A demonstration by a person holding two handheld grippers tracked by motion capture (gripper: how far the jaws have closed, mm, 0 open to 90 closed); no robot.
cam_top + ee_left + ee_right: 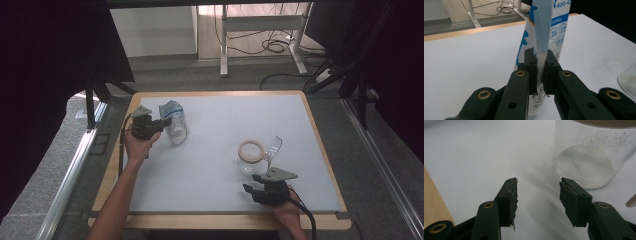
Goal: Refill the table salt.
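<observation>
Your left tongs (539,75) pinch the blue-and-white pouch (174,123) at the counter's (225,195) far left. Keep that grip firm and carry it upright toward the glass jar (250,156); your right tongs (537,202) wait half-open, empty, beside it.

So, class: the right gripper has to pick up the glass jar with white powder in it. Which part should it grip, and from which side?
Grip the jar around its straight clear wall, below the tan rim, probably coming in level from the person's side. The right gripper already sits there, open and empty. The jar stands upright and its mouth is open, so a level side grip should keep the powder in. Steer clear of the clear scoop beside it.
</observation>
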